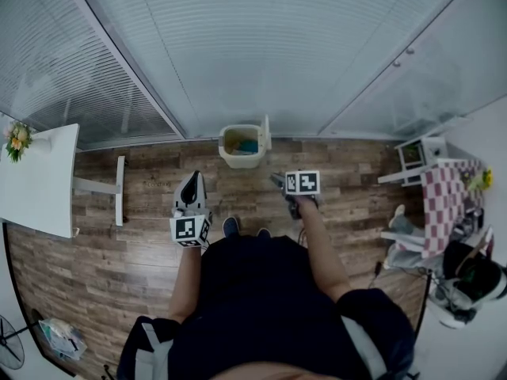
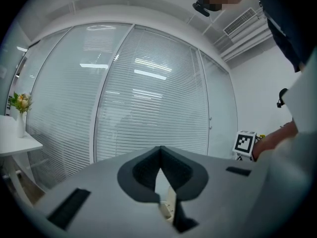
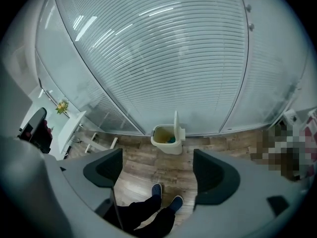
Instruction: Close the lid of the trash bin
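**Approach stage: lid upright, nothing grasped**

Trash bin (image 1: 242, 147) stands on the wood floor (image 1: 142, 244) at the foot of the blinds, well ahead of the person's shoes (image 3: 156, 188). Its lid (image 1: 267, 131) is raised upright along the right rim.

The step in hand looks like the approach. The right gripper (image 1: 279, 180) tilts down toward the bin, its fingers (image 3: 213, 175) spread wide with only floor between them. The left gripper (image 1: 192, 179) has its fingers (image 2: 143, 172) pressed together on nothing.

Next, a gripper likely has to reach the lid's top edge and tip it over the opening.

Counted: one bin, one lid, two grippers, two shoes, and one white desk (image 1: 40, 180) bearing one bunch of flowers (image 1: 16, 139).
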Action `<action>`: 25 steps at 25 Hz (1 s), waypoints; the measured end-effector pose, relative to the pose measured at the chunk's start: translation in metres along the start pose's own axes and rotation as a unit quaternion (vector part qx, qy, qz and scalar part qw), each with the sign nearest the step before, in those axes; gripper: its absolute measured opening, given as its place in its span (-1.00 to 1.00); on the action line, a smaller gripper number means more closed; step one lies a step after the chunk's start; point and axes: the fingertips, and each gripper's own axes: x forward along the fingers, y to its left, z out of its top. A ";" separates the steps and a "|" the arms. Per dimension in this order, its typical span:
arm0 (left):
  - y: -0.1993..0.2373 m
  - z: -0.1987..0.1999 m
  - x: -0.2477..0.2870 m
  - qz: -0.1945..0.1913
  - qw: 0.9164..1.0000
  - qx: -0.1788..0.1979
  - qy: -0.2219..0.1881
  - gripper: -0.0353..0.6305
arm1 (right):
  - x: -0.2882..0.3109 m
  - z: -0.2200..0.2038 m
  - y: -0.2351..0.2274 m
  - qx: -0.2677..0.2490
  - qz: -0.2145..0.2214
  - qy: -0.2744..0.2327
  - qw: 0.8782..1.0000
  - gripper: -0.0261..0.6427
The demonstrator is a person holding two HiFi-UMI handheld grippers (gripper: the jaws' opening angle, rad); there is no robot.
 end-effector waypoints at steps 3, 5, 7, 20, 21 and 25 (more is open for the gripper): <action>0.007 0.000 -0.002 -0.001 1.000 -0.001 -0.001 -0.88 | 0.010 0.004 0.000 0.005 -0.002 0.007 1.000 0.28; 0.011 0.000 -0.004 -0.003 1.000 0.002 -0.001 -0.88 | 0.013 0.008 0.002 0.005 -0.010 0.008 1.000 0.28; 0.017 0.001 -0.005 -0.006 1.000 0.009 -0.003 -0.88 | 0.015 0.014 0.006 0.001 -0.019 0.006 1.000 0.28; 0.054 -0.009 -0.010 -0.022 1.000 0.001 -0.010 -0.88 | 0.034 0.010 0.050 0.004 -0.038 0.012 0.999 0.28; 0.053 -0.010 -0.009 -0.023 1.000 -0.001 -0.008 -0.88 | 0.035 0.009 0.049 0.003 -0.040 0.014 0.999 0.28; 0.050 -0.016 0.000 -0.032 0.999 0.002 0.000 -0.88 | 0.048 0.012 0.044 0.003 -0.036 0.024 0.999 0.28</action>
